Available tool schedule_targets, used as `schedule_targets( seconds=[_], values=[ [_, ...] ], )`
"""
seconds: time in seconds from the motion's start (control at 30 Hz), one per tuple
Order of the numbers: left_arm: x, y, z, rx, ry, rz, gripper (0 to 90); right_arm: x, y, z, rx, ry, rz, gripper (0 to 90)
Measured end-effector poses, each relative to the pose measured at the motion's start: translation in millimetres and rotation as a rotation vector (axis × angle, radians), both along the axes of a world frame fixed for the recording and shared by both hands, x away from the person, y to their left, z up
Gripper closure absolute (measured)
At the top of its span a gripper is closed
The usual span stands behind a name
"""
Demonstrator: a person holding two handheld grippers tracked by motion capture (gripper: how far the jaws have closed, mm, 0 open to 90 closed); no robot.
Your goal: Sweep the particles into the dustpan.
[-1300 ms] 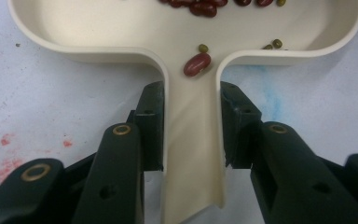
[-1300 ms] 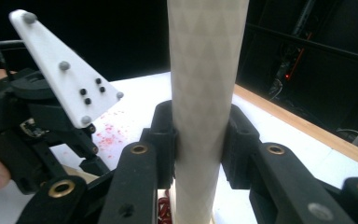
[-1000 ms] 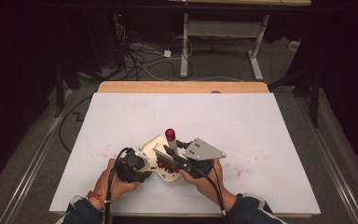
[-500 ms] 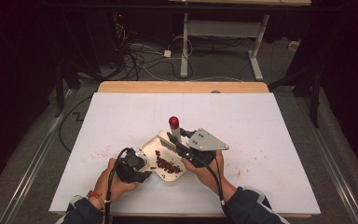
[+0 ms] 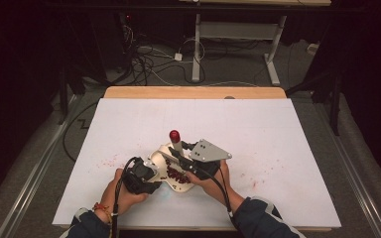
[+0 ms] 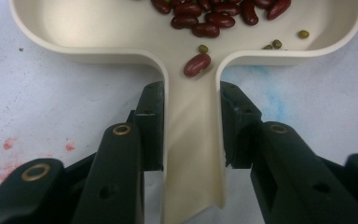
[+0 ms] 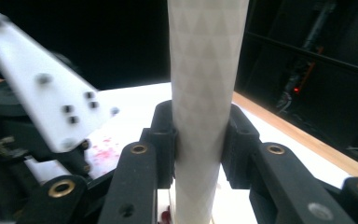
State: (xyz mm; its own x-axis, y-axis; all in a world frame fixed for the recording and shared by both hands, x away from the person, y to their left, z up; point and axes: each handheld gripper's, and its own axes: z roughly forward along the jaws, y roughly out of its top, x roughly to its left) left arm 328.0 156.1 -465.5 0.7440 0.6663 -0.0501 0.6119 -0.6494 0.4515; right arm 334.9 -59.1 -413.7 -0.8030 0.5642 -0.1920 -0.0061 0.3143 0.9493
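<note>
My left tool (image 5: 146, 174) sits low and left of centre in the high view, its jaws closed in on the cream tray's (image 6: 98, 44) narrow spout-like handle (image 6: 193, 140). In the left gripper view that handle runs straight up the middle of the frame between my two jaws, which press its side walls from either side, so its long axis lies along the tool's own line and the wide basin opens out at the top of the frame. Red kidney beans (image 6: 209, 18) cluster at the top centre of the basin with a few small green mung beans (image 6: 303, 33) to the right, and one kidney bean (image 6: 196, 64) lies at the mouth of the handle, nearest my left tool.

My right tool (image 5: 181, 154) is just right of centre in the high view, clamped on a pale upright stick with a red tip (image 5: 174, 135) that stands over the tray. The right gripper view shows the stick's shaft (image 7: 205, 93) vertical and pinched between both jaws, with a faint triangle texture the high view cannot resolve; its lower end is hidden there. The white worktop (image 5: 278, 129) carries faint red stains.

I judge the beans lie directly ahead of my left tool, along the handle's axis, so tipping would run them toward it.
</note>
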Motion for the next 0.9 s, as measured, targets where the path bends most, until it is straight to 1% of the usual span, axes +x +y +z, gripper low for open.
schedule_targets(
  seconds=[0.13, 0.27, 0.33, 0.47, 0.57, 0.63, 0.77, 0.8, 0.83, 0.9],
  values=[
    [-0.1, 0.1, 0.2, -0.005, 0.0, 0.004, 63.5, -7.1, -1.1, 3.2, 0.004, 0.024, 0.034, 70.1],
    [0.8, 0.8, 0.2, 0.0, 0.0, -0.004, 63.5, -10.8, -3.1, 4.3, 0.005, 0.034, 0.038, 70.1],
    [1.0, 0.7, 0.0, -0.003, -0.003, 0.001, 63.4, -10.7, -4.4, 5.5, 0.011, 0.032, 0.04, 70.1],
    [1.3, 0.9, 0.3, -0.002, -0.008, -0.002, 63.5, -10.3, -8.6, 10.2, 0.029, 0.033, 0.032, 70.1],
    [0.6, 0.6, 0.0, -0.001, -0.014, 0.0, 63.5, -9.3, -15.1, 16.5, 0.045, 0.028, 0.018, 70.1],
    [0.5, 1.0, 0.6, 0.002, -0.018, 0.0, 63.5, -9.1, -20.5, 20.4, 0.055, 0.025, 0.009, 70.1],
    [0.1, 1.8, 0.3, -0.002, -0.022, 0.01, 63.5, -8.6, -34.6, 27.7, 0.058, 0.021, -0.01, 70.1],
    [0.3, 1.9, -0.3, -0.001, -0.022, 0.01, 63.5, -8.7, -38.6, 29.2, 0.061, 0.027, -0.015, 70.1],
    [0.4, 1.8, -0.9, -0.001, -0.022, 0.011, 63.5, -8.0, -42.6, 30.8, 0.06, 0.02, -0.02, 70.1],
    [0.9, 1.7, -1.6, 0.001, -0.021, 0.01, 63.5, -8.1, -50.5, 33.5, 0.064, 0.03, -0.037, 70.1]
  ],
)
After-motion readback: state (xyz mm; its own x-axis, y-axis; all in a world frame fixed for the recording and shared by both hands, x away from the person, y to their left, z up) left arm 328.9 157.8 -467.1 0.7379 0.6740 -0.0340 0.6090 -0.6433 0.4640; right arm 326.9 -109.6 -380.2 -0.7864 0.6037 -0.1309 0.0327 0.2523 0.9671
